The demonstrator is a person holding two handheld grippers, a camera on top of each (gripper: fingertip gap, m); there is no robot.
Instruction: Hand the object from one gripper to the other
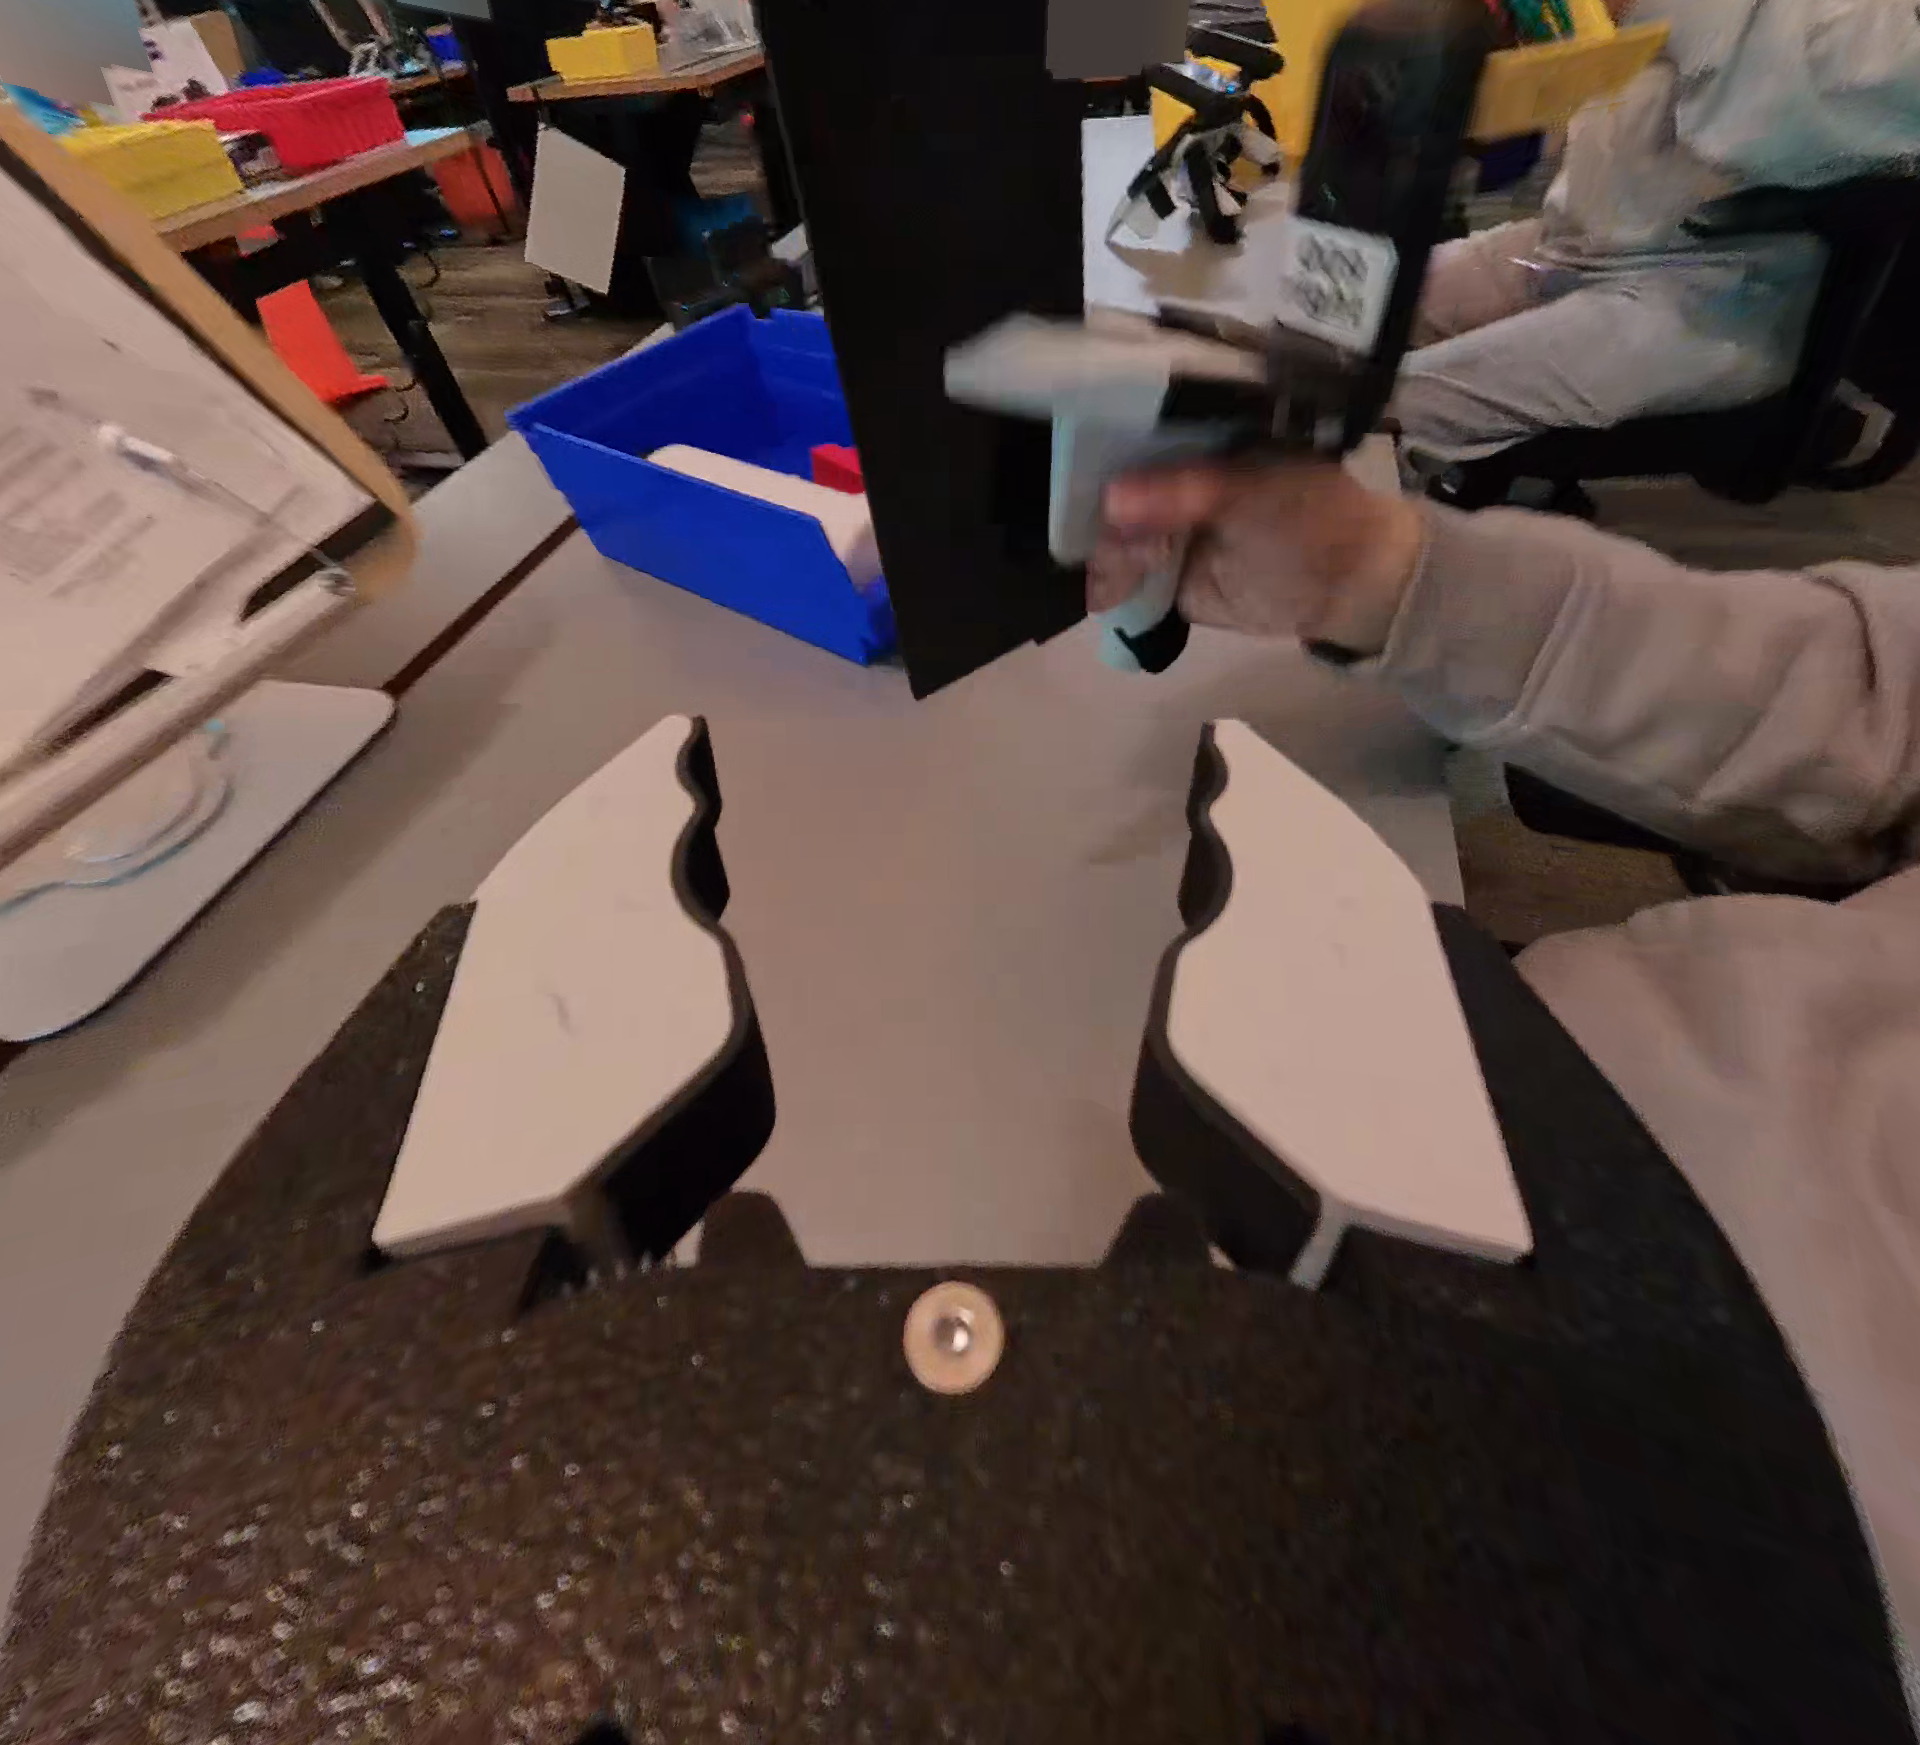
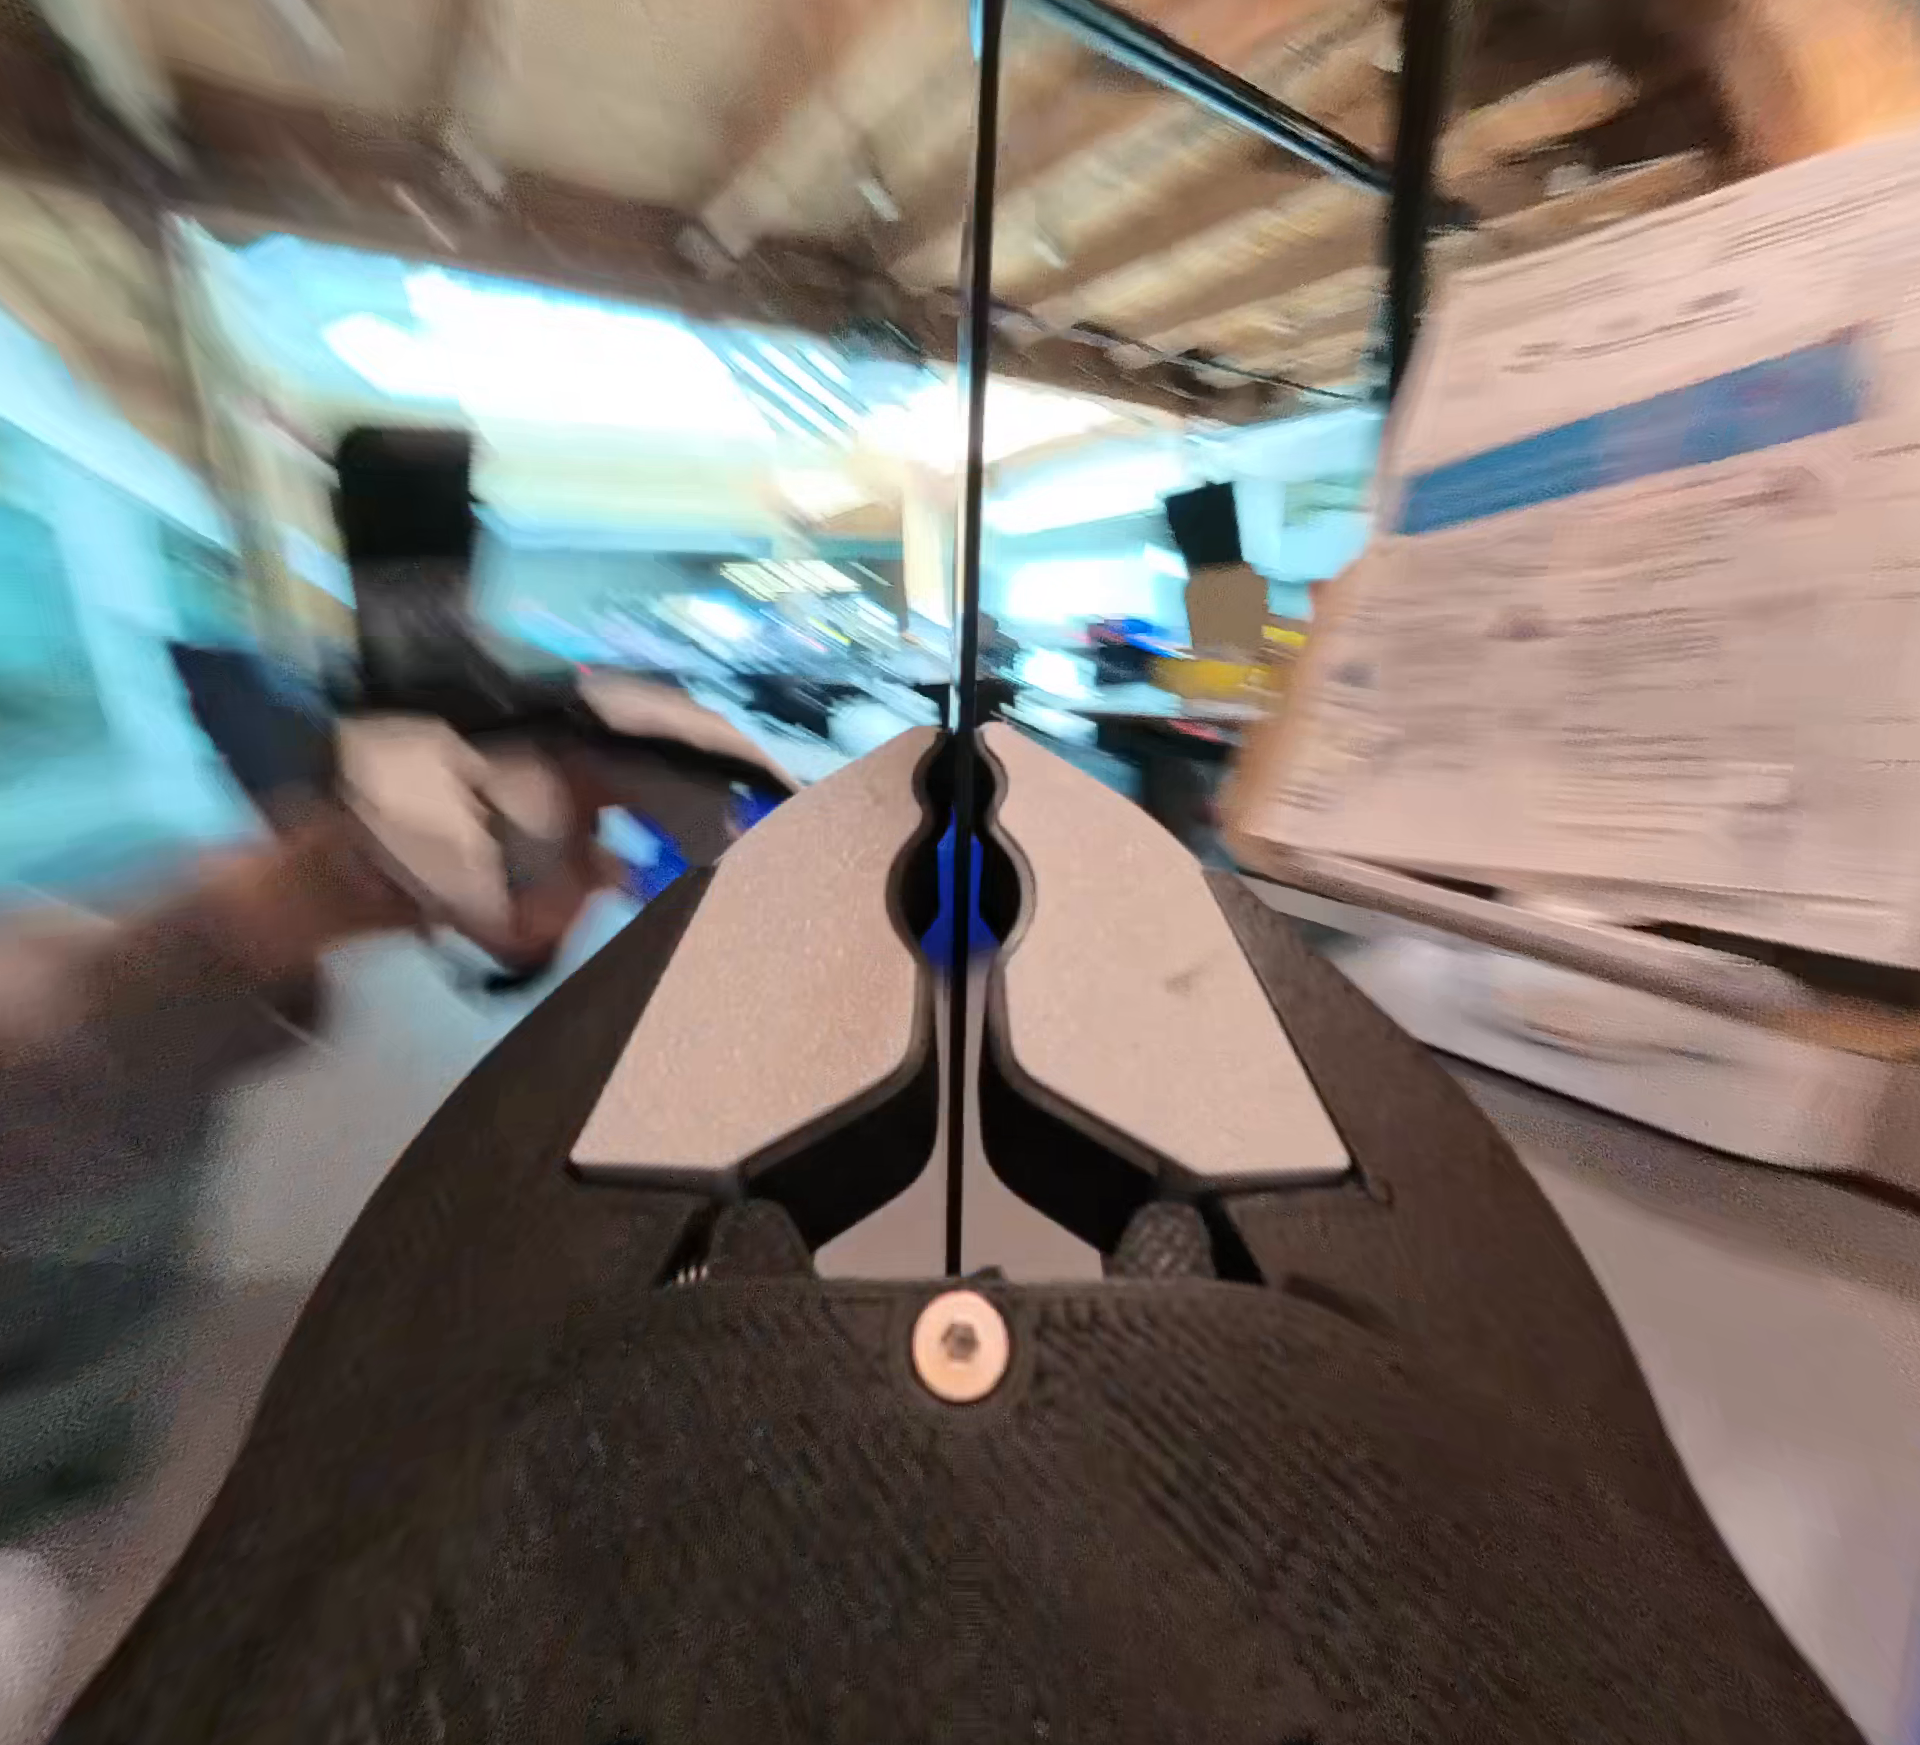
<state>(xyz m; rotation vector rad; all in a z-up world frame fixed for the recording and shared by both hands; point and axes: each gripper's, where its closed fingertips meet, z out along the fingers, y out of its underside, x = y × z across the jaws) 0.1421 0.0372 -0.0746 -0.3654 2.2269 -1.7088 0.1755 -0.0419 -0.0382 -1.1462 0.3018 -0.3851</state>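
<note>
1. Nearest the left wrist camera, the left gripper point(image 1: 951, 864) stands with its jaws wide apart and nothing between them. Only bare grey table point(image 1: 935, 1020) shows through the gap.

2. Just ahead of and above those fingertips hangs the object, a thin black panel point(image 1: 925, 241). It stands nearly upright, with its lower edge clear of the table.

3. The right gripper point(image 2: 961, 760) is clamped on the panel. In its own view the sheet runs edge-on straight through the narrow slit between the fingers. From the left view it comes in from the right side, held in a hand point(image 1: 1247, 552), though blur keeps me from saying exactly where along the panel's edge it bites.

4. Judged from this, the step in hand is the approach before the transfer: the right side presents and the left has not yet taken hold. The next move calls for the left gripper to rise and advance until its open fingers straddle the panel's lower part, below the right gripper's hold, and then to close before the right lets go.

5. Beyond the panel, a blue bin point(image 1: 717, 469) sits on the table, near the panel's lower corner. To the left, a paper stand point(image 1: 156, 469) crowds that side. Open room lies straight ahead and upward.
</note>
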